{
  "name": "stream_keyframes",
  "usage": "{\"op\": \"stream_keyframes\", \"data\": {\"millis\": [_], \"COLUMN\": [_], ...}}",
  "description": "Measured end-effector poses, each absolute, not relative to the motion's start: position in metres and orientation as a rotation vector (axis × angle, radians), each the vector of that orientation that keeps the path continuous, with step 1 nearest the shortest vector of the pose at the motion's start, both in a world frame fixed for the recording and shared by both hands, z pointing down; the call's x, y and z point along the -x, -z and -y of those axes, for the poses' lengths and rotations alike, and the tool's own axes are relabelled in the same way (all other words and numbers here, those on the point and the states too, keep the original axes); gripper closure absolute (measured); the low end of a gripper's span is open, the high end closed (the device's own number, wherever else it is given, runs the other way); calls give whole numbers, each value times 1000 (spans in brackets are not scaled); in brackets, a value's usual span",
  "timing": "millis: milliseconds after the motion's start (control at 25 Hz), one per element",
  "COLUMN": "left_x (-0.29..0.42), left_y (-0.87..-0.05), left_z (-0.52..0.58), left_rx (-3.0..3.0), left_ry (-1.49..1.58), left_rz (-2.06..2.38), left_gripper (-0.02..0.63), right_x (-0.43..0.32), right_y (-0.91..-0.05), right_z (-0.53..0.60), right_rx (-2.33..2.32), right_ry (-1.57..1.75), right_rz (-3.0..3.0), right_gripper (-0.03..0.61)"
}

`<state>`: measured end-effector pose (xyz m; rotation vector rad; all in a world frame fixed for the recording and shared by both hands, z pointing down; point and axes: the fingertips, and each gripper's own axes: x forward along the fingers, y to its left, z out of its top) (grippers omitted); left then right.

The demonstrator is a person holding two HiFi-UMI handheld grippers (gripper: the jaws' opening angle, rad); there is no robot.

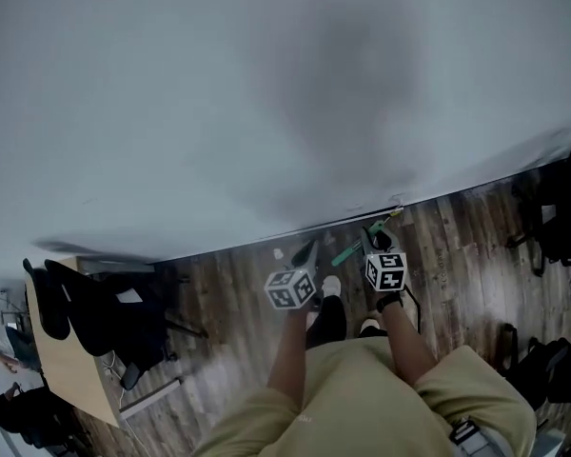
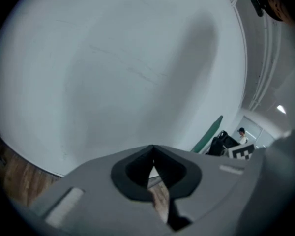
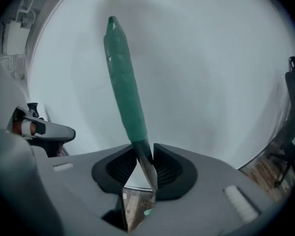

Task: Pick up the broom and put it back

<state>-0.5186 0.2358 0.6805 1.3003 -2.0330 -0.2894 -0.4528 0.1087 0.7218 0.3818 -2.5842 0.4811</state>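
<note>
**Item:** broom, long-handled. Green moulded plastic grip sleeve [image 3: 124, 82], tapering to a rounded tip, fitted over a thin bare metal shaft [image 3: 147, 168]. The brush head shows in no view.

**Location:** handle end is in front of the person, above the dark wood-plank floor [image 1: 457, 255] and close to the pale matt wall [image 1: 266, 84]. The sleeve rises up and away from the jaws at a slight tilt.

**Holder:** right gripper [image 3: 145, 154], grey body with black ribbed pads. Its jaws are drawn nearly together and pinch the metal shaft just below the sleeve's lower edge.

**Second gripper:** left gripper [image 2: 153, 149], same make. Its jaw tips meet with nothing between them. It sits beside the right one, clear of the broom.

**Handling (judged):** probably light and stiff, but long. The unseen head would lever against so narrow a pinch, so the broom may swing or rotate. The bare metal looks smooth and likely slippery. The sleeve looks the better hold, being thicker and less slick. The left gripper could steady it elsewhere on the shaft.

**Surroundings:** black office chair [image 1: 114, 322] to the left, well apart.
</note>
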Motion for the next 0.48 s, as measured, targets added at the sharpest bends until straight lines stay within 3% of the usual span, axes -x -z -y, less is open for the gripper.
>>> {"op": "stream_keyframes", "data": {"millis": [480], "left_x": [499], "left_y": [-551], "left_z": [-160], "left_rx": [-1648], "left_ry": [88], "left_rz": [2180], "left_gripper": [612], "right_x": [421], "right_y": [-555], "right_z": [-42], "right_rx": [-503], "right_ry": [-374], "right_rz": [2863], "right_gripper": [472]}}
